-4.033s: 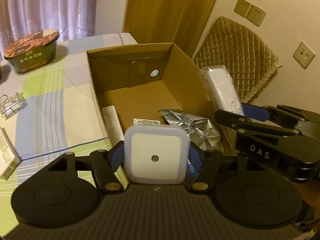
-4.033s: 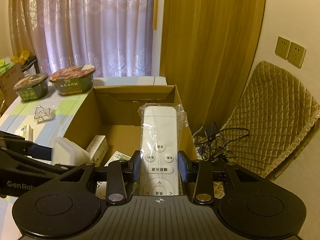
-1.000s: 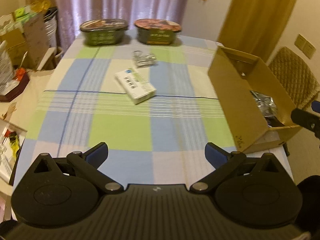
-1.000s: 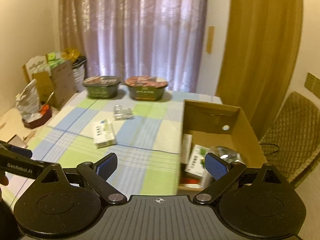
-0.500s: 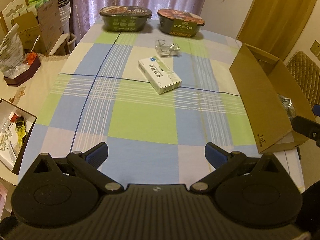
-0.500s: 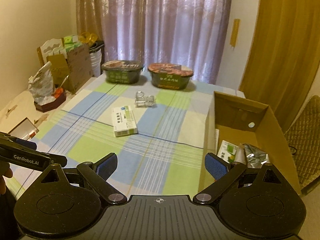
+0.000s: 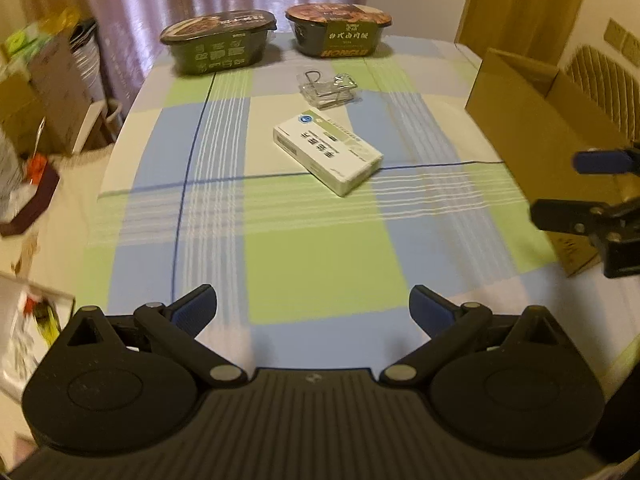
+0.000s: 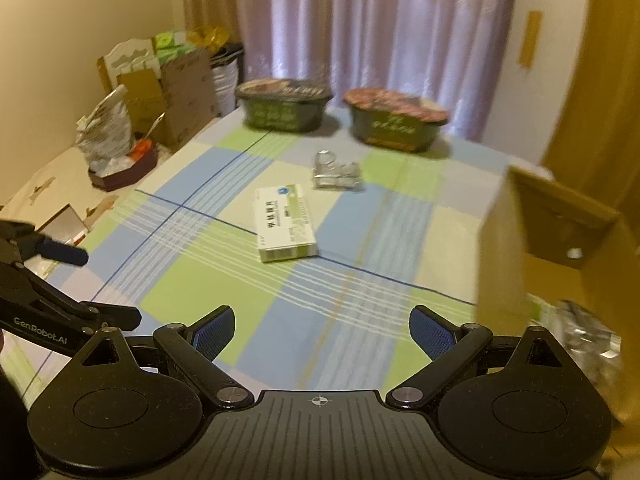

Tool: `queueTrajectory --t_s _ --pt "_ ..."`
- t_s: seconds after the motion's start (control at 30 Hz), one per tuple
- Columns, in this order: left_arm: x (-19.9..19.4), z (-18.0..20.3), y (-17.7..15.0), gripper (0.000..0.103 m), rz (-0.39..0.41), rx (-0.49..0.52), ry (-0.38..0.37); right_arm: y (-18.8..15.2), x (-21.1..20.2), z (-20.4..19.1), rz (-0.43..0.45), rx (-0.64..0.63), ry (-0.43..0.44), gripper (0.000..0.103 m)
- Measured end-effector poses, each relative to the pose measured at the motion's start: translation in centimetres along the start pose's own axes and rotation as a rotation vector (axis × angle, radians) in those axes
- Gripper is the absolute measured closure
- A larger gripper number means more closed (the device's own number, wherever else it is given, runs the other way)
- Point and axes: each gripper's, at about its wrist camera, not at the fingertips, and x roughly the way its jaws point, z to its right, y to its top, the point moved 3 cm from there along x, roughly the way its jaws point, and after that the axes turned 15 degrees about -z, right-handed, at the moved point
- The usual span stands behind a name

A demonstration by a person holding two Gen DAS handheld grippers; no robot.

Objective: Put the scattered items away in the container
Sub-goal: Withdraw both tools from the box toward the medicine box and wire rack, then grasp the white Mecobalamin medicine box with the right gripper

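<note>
In the left wrist view, the left gripper (image 7: 313,308) hung above the checked surface (image 7: 320,264) with its fingers (image 7: 196,307) spread wide and nothing between them. A white medicine box (image 7: 327,154) lay flat toward twelve o'clock, a bundle of clear binder clips (image 7: 329,89) just beyond it, and two instant-noodle bowls (image 7: 219,42) at the far edge. The cardboard container (image 7: 532,120) stood at two o'clock, with the right gripper (image 7: 592,184) in front of it. The box looked light, stiff and smooth-sided, probably best pinched across its narrow width near the middle; the clips seemed light but springy and likely to slip. In the right wrist view, the right gripper (image 8: 320,330) also had its fingers (image 8: 430,330) wide and empty. The medicine box (image 8: 285,228) sat toward eleven o'clock, the clips (image 8: 335,170) beyond it, the container (image 8: 560,248) at two o'clock with a silver foil packet (image 8: 588,328) inside.
</note>
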Motion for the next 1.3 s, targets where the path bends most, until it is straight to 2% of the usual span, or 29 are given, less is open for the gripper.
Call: queueTrajectory --t_s 0.17,0.33,0.53,0.7,0.93,1.0,1.13,1.3 --pt "2.1 -3.4 3.1 0.002 -0.002 0.053 -0.036 4.0 5.7 -0.5 -0.05 -0.047 0.051 0.004" --pt "3.8 -5.6 5.8 0.002 -0.003 0.172 -0.014 8.1 10.8 -0.9 -0.061 -0.117 0.077 0.004" --pt "6.5 -6.8 8.4 0.002 -0.024 0.279 -0.019 11.7 15.8 -1.2 -0.121 -0.188 0.1 0.004" --pt "8.2 -7.2 10.2 0.002 -0.025 0.358 -0.025 13.3 17.8 -2.0 -0.145 -0.3 0.094 0.004" --pt "9.9 -7.9 12.0 0.002 -0.039 0.441 -0.005 14.6 20.0 -2.4 -0.191 -0.351 0.089 0.005" --pt "10.2 -8.2 12.5 0.002 -0.043 0.457 0.0 14.6 20.3 -2.2 -0.203 -0.359 0.086 0.026" --pt "10.6 -8.0 13.6 0.002 -0.041 0.502 0.01 14.6 19.9 -1.1 -0.22 -0.355 0.084 0.028" --pt "11.4 -6.0 15.8 0.004 -0.016 0.587 0.006 13.8 17.9 1.7 -0.232 -0.427 0.041 0.028"
